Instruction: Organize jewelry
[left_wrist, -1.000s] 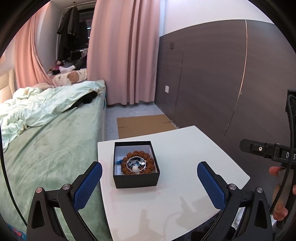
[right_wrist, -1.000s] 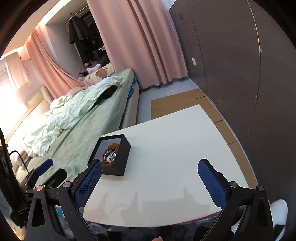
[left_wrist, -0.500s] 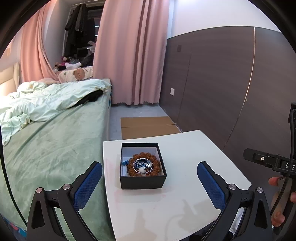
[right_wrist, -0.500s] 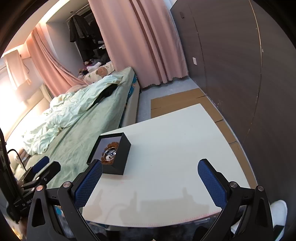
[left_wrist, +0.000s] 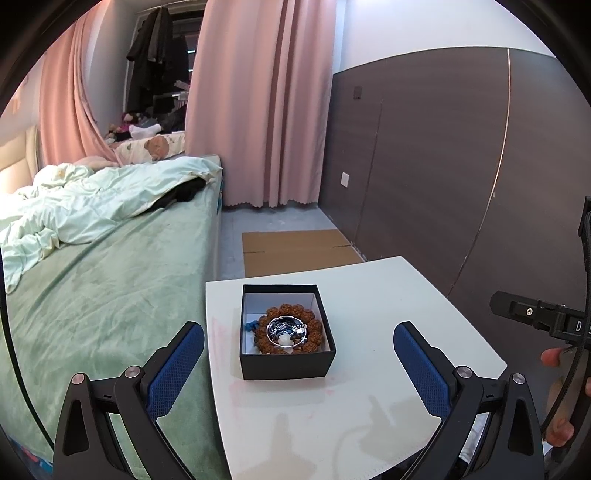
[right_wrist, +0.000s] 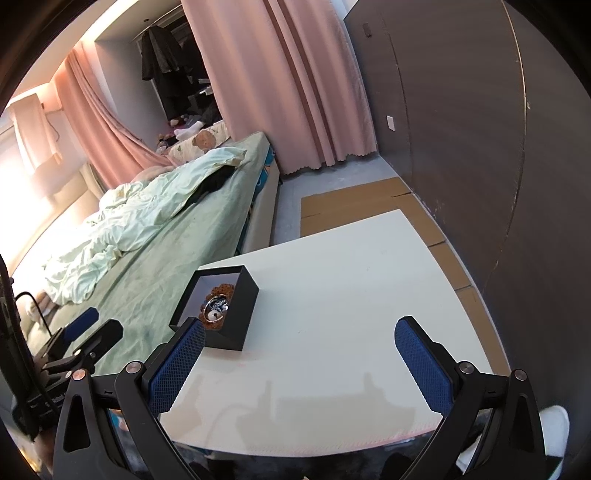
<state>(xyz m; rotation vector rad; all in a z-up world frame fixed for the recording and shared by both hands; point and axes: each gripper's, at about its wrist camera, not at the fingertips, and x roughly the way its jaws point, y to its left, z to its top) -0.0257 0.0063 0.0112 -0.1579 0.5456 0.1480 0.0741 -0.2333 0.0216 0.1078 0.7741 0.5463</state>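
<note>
Left gripper (left_wrist: 298, 363) spread wide, empty, hovering short of black box (left_wrist: 286, 328); right gripper (right_wrist: 300, 360) likewise released over bare table (right_wrist: 351, 280). Box near table's left edge, beaded bracelet (left_wrist: 291, 326) and ring inside. Risk: careless nudge could push box off toward bed (left_wrist: 110, 258).

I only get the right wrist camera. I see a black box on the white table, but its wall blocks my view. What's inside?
Observer: A brown bead bracelet lies in the black box, curled into a full ring around smaller shiny pieces.
Operator: Is anything hiding next to it?
Observer: Yes, a bit of blue cord pokes out beside the bracelet, by the wall nearest the bed.
Operator: Is the other gripper holding something?
Observer: No. The left gripper is open and empty, pointed at the box.
</note>
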